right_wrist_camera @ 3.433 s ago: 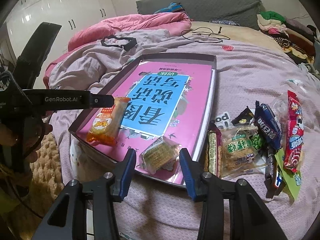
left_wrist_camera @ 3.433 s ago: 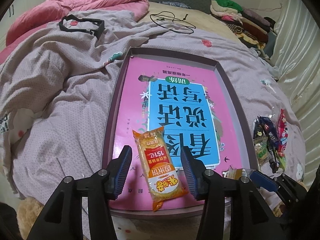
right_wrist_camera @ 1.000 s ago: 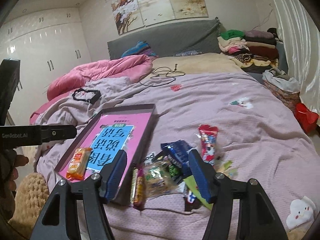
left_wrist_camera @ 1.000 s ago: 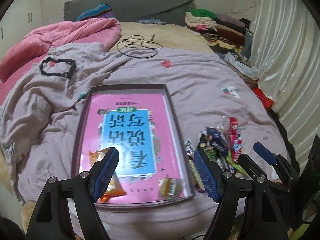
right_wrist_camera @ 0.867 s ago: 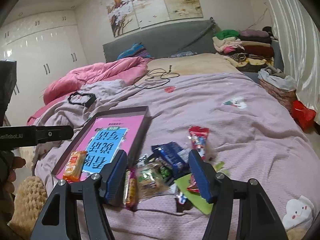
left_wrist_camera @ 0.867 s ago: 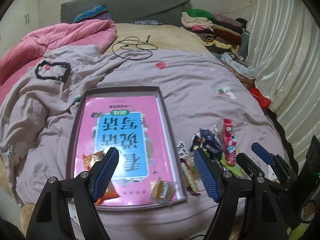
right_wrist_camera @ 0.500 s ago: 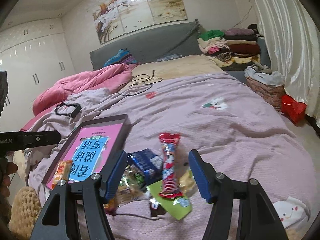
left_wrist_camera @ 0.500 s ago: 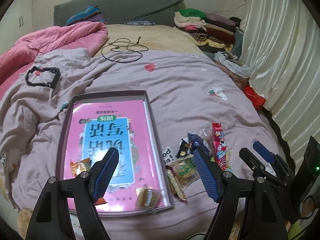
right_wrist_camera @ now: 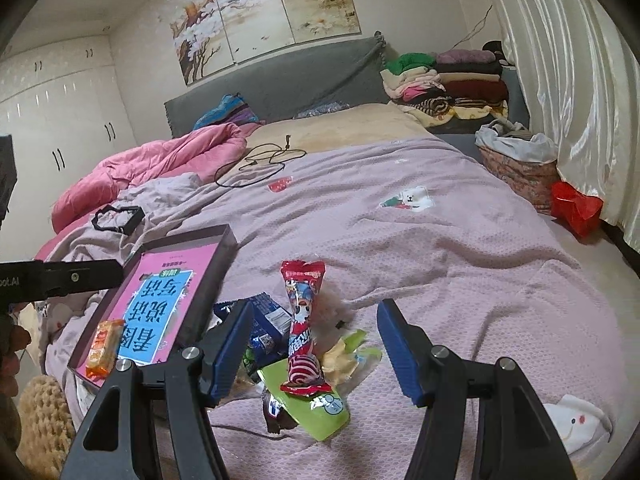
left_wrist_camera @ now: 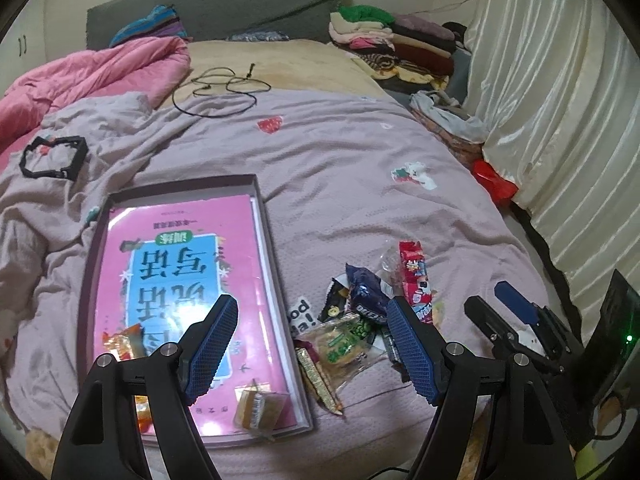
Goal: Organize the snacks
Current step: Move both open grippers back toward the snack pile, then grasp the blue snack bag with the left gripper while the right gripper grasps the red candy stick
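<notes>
1. left gripper (left_wrist_camera: 308, 340): jaws spread wide, nothing between the blue ribbed pads (left_wrist_camera: 212, 342); tilted steeply down, black arms entering from 6 o'clock.
2. right gripper (right_wrist_camera: 314, 350): jaws parted, pads (right_wrist_camera: 394, 352) clear of any contact; angled gently downward.
3. in the left wrist view the right gripper's fingers show at 4 o'clock.
4. a hand (right_wrist_camera: 10, 354) sits at 9 o'clock in the right wrist view.

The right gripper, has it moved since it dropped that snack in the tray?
Yes. The right gripper has swung right, away from the tray, and now hangs open over the red packet in the loose pile.
</notes>
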`<action>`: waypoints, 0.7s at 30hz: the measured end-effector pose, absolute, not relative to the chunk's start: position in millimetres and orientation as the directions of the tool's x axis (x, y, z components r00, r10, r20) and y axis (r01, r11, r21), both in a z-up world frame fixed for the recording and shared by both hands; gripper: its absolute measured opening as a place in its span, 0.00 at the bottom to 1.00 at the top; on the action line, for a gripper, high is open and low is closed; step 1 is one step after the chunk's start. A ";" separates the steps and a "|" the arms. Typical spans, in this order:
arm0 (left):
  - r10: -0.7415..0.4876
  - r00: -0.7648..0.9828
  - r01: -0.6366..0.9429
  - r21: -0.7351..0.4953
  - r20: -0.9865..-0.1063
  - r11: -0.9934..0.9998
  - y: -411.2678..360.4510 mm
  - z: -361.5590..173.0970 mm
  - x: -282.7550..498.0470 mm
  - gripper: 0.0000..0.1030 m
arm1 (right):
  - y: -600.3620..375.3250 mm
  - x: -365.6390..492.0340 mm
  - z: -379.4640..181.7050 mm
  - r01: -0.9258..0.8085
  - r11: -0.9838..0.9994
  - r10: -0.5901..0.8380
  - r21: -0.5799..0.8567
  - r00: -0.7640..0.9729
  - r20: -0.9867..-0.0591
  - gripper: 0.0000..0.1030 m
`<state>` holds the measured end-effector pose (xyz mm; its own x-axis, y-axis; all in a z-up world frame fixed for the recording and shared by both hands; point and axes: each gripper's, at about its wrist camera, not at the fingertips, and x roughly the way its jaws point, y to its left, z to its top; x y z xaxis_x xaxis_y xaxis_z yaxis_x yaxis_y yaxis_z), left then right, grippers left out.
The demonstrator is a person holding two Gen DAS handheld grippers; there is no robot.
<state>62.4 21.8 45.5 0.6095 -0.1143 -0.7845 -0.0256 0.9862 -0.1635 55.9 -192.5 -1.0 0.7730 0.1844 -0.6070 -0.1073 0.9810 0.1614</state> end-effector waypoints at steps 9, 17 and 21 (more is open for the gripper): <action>-0.141 0.570 0.012 -0.164 -0.810 0.986 9.2 24.1 74.8 0.76 | -183.7 63.8 -14.9 -0.148 0.979 0.203 0.139 0.735 -0.647 0.62; -0.152 0.541 0.030 -0.161 -0.827 0.986 0.7 8.7 87.3 0.76 | -177.1 70.7 -26.4 -0.176 0.977 0.209 0.118 0.704 -0.679 0.62; -0.189 0.515 0.046 -0.193 -0.836 0.980 -3.5 -1.3 98.0 0.74 | -175.6 76.5 -32.3 -0.184 0.976 0.210 0.113 0.693 -0.689 0.57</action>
